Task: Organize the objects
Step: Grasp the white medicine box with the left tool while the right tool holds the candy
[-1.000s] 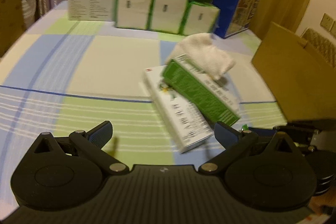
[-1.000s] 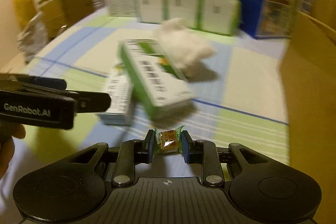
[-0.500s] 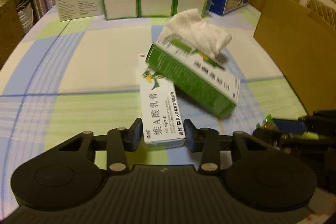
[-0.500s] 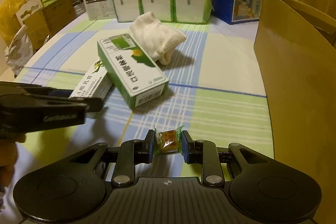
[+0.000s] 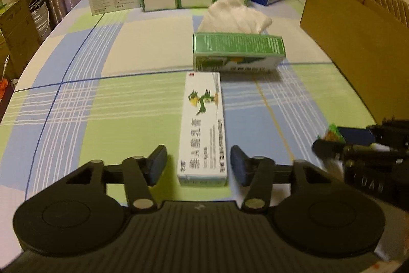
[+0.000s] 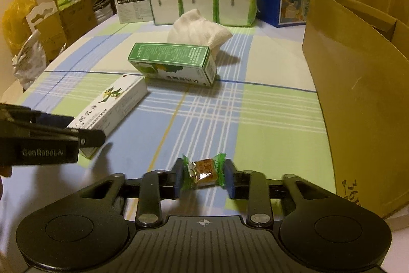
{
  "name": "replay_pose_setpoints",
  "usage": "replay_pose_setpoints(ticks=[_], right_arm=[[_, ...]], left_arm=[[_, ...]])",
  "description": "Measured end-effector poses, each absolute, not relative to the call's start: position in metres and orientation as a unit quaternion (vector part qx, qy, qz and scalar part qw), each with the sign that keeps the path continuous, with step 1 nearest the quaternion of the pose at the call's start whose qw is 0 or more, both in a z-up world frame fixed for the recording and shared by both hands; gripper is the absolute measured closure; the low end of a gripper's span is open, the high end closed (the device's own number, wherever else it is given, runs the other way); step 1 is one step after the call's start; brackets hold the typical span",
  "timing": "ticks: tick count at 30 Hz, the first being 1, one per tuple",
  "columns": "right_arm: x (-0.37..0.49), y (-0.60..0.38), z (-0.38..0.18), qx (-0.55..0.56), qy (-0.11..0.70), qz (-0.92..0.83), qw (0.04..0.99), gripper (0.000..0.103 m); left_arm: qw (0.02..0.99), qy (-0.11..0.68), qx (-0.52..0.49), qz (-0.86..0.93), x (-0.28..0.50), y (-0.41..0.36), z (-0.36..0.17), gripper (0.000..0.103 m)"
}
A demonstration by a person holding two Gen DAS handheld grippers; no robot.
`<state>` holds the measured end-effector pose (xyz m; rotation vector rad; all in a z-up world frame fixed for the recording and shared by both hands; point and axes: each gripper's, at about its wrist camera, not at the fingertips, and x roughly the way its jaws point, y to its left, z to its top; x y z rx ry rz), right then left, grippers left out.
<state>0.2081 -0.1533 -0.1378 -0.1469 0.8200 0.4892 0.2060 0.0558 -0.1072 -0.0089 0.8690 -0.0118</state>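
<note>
White medicine box (image 5: 203,129) is lying flat between my left gripper's (image 5: 199,165) wide-spread fingers. My right gripper (image 6: 203,177) is pinching a green-wrapped candy (image 6: 203,169) beside the cardboard box (image 6: 358,83).

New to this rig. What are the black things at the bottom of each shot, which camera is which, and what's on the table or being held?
No robot arm here: a person holds a two-finger gripper in each hand, and a fisheye camera on each looks along its fingers.

Left wrist view: the left gripper is open, its fingers either side of a long white box lying on the checked tablecloth, not touching it.

Right wrist view: the right gripper is shut on a small wrapped candy.

Also on the table: a green box, a white cloth behind it, an open cardboard box on the right, and stacked packages at the far edge.
</note>
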Motion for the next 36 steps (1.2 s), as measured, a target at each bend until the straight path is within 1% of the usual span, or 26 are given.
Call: replay_pose_setpoints(ticks=[2,8,9,10,12,18,22,23,32,36], right_arm=[[0.208,-0.153,-0.139,-0.078,0.392,0.235,0.886,0.066],[0.206,-0.15,-0.14,-0.097,0.392,0.237,0.884,0.067],[0.206,-0.15,-0.14,-0.096,0.394,0.236,0.883,0.069],[0.206,-0.149,-0.14,-0.096,0.396,0.236,0.882,0.075],[0.206,-0.148,-0.138,-0.096,0.397,0.238,0.881,0.078],[0.208,-0.148,-0.136,-0.079,0.398,0.238,0.882,0.079],[0.208,-0.148,-0.135,-0.076,0.4,0.239,0.882,0.079],[0.208,-0.148,-0.135,-0.073,0.401,0.238,0.881,0.079],[0.207,-0.147,-0.127,-0.066,0.389,0.24,0.887,0.079],[0.2,-0.153,-0.115,-0.052,0.383,0.232,0.893,0.079]], left_arm=[[0.907,0.422,-0.008,-0.009,0.209,0.055,-0.109,0.048],[0.91,0.413,-0.005,-0.021,0.217,0.052,-0.11,0.048],[0.911,0.412,-0.001,-0.022,0.219,0.051,-0.111,0.048],[0.911,0.411,0.002,-0.021,0.222,0.05,-0.111,0.048],[0.912,0.409,0.008,-0.022,0.226,0.049,-0.111,0.048],[0.911,0.412,0.03,-0.017,0.233,0.046,-0.115,0.057],[0.909,0.414,0.037,-0.02,0.234,0.046,-0.117,0.068],[0.909,0.414,0.035,-0.02,0.234,0.046,-0.117,0.069],[0.906,0.422,0.02,-0.025,0.221,0.042,-0.113,0.07],[0.907,0.421,0.018,-0.021,0.212,0.035,-0.103,0.07]])
